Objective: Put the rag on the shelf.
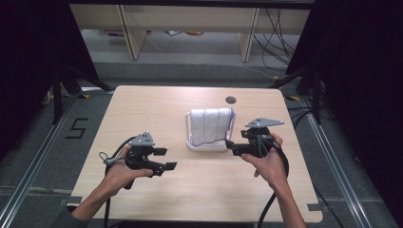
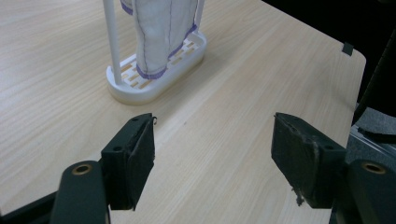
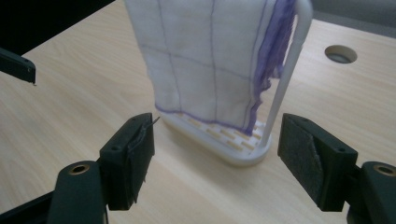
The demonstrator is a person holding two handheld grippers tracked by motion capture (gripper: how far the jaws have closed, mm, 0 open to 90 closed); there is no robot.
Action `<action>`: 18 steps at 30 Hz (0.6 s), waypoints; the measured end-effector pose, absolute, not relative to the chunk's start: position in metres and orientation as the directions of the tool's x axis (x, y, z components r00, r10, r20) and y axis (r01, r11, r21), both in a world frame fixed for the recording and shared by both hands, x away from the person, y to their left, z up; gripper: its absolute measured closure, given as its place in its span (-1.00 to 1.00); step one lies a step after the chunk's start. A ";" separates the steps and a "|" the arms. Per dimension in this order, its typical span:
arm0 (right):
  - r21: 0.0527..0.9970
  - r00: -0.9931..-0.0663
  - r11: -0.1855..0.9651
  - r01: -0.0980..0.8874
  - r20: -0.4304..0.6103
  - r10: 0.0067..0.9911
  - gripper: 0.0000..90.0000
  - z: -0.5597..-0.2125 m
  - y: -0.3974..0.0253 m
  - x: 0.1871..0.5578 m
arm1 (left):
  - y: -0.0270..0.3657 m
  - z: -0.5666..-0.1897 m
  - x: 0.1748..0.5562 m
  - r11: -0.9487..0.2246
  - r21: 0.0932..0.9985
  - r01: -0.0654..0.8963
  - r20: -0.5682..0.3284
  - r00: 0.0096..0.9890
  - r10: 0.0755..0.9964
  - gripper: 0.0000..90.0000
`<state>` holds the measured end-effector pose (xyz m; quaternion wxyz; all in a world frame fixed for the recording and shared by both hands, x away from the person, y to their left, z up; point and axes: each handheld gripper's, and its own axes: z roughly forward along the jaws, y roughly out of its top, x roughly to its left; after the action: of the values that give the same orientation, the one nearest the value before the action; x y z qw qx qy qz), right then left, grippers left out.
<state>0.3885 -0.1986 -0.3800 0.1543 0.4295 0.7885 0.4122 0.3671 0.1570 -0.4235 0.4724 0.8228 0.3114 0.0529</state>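
A white cloth (image 1: 210,125) with purple edging and thin grid lines hangs over a white rack (image 1: 206,146) at the middle of the table. In the right gripper view the cloth (image 3: 205,60) drapes down to the rack's slotted base (image 3: 219,140), close ahead of the open right gripper (image 3: 217,163). From above, the right gripper (image 1: 231,147) sits at the rack's right end, nothing between its jaws. The left gripper (image 1: 166,159) is open over bare wood to the rack's left. Its own view shows the rack (image 2: 154,79) and cloth (image 2: 161,32) farther off beyond the left gripper (image 2: 212,161).
The light wooden table (image 1: 142,109) has a round cable hole (image 1: 231,99) behind the rack. Its right corner (image 2: 352,51) lies near in the left gripper view. Dark curtains flank the table, and shelving legs and cables stand on the floor beyond.
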 end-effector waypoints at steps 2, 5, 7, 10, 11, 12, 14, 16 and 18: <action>0.779 -0.585 0.295 0.554 0.111 0.804 -0.38 -0.387 -0.197 0.382 | 0.158 -0.428 0.364 -0.376 0.804 0.460 -0.193 0.801 0.567 -0.34; 0.774 -0.602 0.309 0.553 0.115 0.790 -0.39 -0.395 -0.195 0.376 | 0.161 -0.432 0.361 -0.381 0.801 0.462 -0.197 0.804 0.561 -0.37; 0.768 -0.601 0.304 0.563 0.128 0.789 -0.39 -0.399 -0.192 0.373 | 0.162 -0.433 0.360 -0.378 0.805 0.457 -0.194 0.805 0.560 -0.38; 0.766 -0.614 0.325 0.555 0.114 0.781 -0.41 -0.403 -0.191 0.370 | 0.165 -0.437 0.358 -0.370 0.807 0.460 -0.197 0.800 0.566 -0.38; 0.769 -0.617 0.323 0.551 0.114 0.779 -0.41 -0.405 -0.190 0.369 | 0.166 -0.438 0.356 -0.369 0.807 0.462 -0.198 0.799 0.568 -0.38; 0.767 -0.614 0.318 0.556 0.122 0.780 -0.42 -0.406 -0.189 0.366 | 0.166 -0.439 0.355 -0.372 0.806 0.460 -0.195 0.800 0.567 -0.38; 0.770 -0.613 0.314 0.555 0.123 0.781 -0.42 -0.407 -0.188 0.362 | 0.166 -0.442 0.352 -0.370 0.807 0.461 -0.196 0.799 0.569 -0.38; 0.781 -0.626 0.327 0.532 0.102 0.773 -0.44 -0.410 -0.189 0.360 | 0.166 -0.445 0.348 -0.388 0.806 0.447 -0.176 0.807 0.563 -0.38; 0.783 -0.634 0.325 0.530 0.112 0.765 -0.44 -0.415 -0.187 0.355 | 0.166 -0.450 0.342 -0.381 0.811 0.444 -0.180 0.808 0.561 -0.38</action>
<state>0.3547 -0.1875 -0.4152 0.1406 0.4040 0.8016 0.4176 0.3425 0.1656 -0.4505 0.4666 0.8285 0.3033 0.0623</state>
